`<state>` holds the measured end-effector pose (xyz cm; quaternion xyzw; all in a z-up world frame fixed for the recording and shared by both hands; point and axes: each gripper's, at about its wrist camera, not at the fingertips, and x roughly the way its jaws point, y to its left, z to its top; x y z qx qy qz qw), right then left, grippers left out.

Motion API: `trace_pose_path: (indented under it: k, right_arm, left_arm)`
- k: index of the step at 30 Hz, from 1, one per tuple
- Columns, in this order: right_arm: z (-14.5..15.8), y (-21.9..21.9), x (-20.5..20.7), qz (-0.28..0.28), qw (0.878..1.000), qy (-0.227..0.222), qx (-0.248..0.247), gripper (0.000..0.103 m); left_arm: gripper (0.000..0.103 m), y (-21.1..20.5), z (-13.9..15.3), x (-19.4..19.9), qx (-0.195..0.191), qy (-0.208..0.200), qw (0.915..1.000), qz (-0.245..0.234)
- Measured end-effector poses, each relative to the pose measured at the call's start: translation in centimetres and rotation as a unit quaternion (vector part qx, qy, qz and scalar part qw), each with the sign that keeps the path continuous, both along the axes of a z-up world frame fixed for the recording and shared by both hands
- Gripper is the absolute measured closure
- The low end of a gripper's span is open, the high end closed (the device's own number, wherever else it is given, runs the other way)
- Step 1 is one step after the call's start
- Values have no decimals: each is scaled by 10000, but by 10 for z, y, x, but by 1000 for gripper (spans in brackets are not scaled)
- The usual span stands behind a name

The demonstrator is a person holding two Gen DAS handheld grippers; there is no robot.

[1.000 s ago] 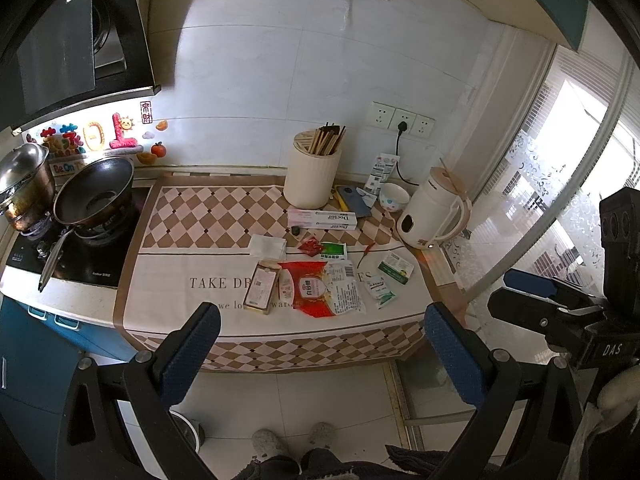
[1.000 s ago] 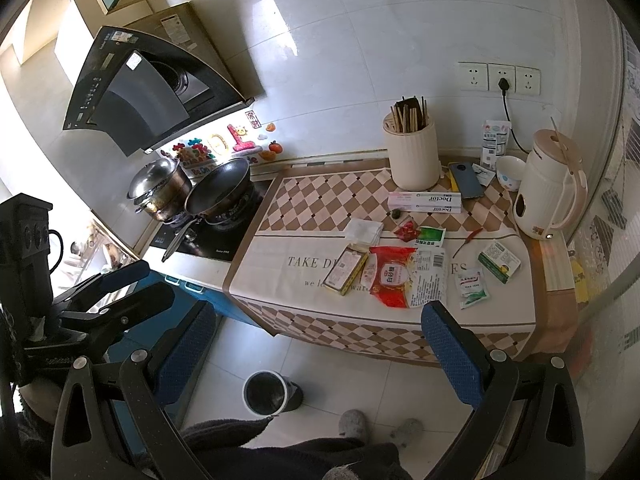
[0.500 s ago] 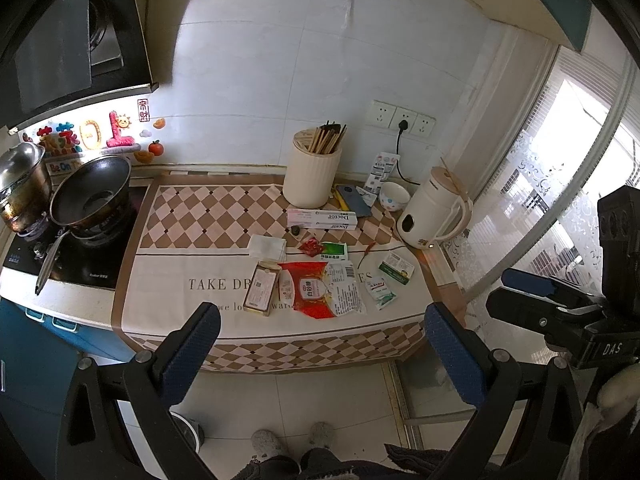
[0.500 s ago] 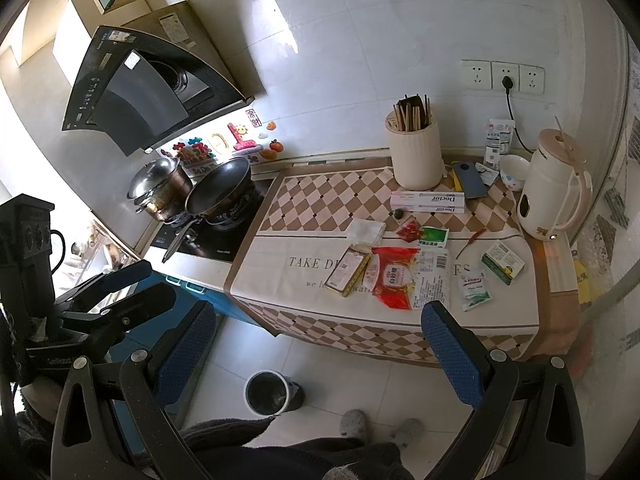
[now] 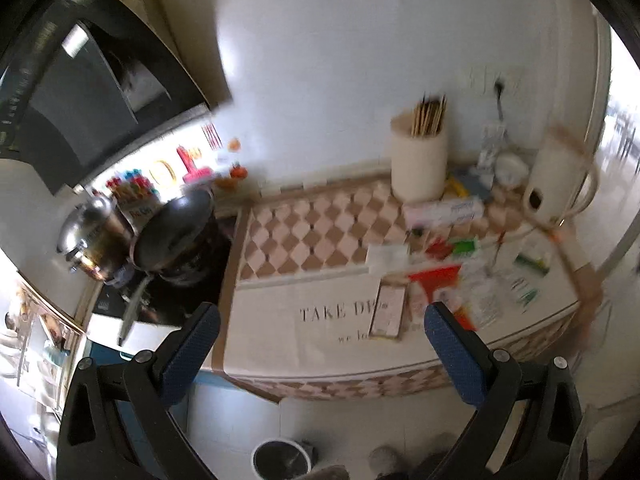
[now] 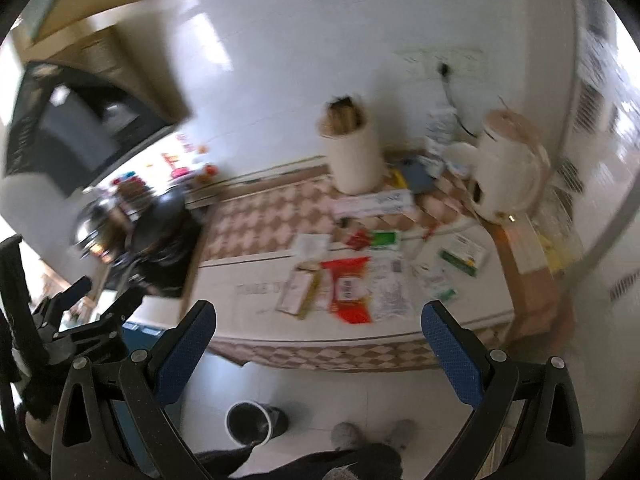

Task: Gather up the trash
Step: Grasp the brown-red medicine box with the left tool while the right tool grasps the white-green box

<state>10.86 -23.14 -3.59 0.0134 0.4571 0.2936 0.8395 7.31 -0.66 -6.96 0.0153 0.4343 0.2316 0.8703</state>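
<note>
We're above the counter [image 6: 256, 304], both views smeared by motion, so the small print on the packets is beyond us. Farthest left in the right view sits the left gripper [image 6: 92, 304], prongs apart with nothing between them. Under us on the floor, the bin [image 6: 249, 421] stands just in front of the counter's edge, beside the person's slippers [image 6: 348, 434].

Moving right along the cloth: a tan packet [image 6: 296, 292], then the red wrapper [image 6: 348, 290] touching it, then a clear printed wrapper [image 6: 390, 286] overlapping the red one. Beyond those, a small green-and-white sachet [image 6: 436, 282] and a green box [image 6: 464, 256] lie apart near the kettle [image 6: 508, 172]. That's the trash, all of it on the counter and none of it gripped.

The right gripper [image 6: 320, 344] hangs wide open and empty, well short of the pile. The left view agrees for the left gripper [image 5: 320, 344]: pads spread, nothing held.

Our call: the step is the reach for a first piece. We'd go for the tan packet or the red wrapper at the near edge, come in low and flat, and pinch one edge only. The overlapped wrappers will likely drag each other. We'd let the motion settle first, since the view is probably too blurred to aim well.
</note>
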Motion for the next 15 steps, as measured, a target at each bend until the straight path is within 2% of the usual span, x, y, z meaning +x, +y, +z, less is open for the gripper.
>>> trace_pose_path:
  k: [3,7,9,11,15]
  right_arm:
    - [-34,-3,20,-373,9988,302,-93,0]
    - [-87,-6,59,-685,9929,928,-306,0]
    - [-117,-8,81,-849,9883,1192,-440,0]
    - [-143,-7,106,-936,9845,1379,-546,0]
    - [-195,-3,160,-1017,9750,1779,-855,0]
  left_arm:
    - [0,7,-45,28,-235,522,9983,50]
    - [0,28,-102,66,-711,1200,9902,35]
    - [0,52,-130,86,-1012,1508,9834,31]
    - [0,55,-164,110,-1295,1894,9733,17]
    - [3,62,-220,152,-1510,2455,9576,-25]
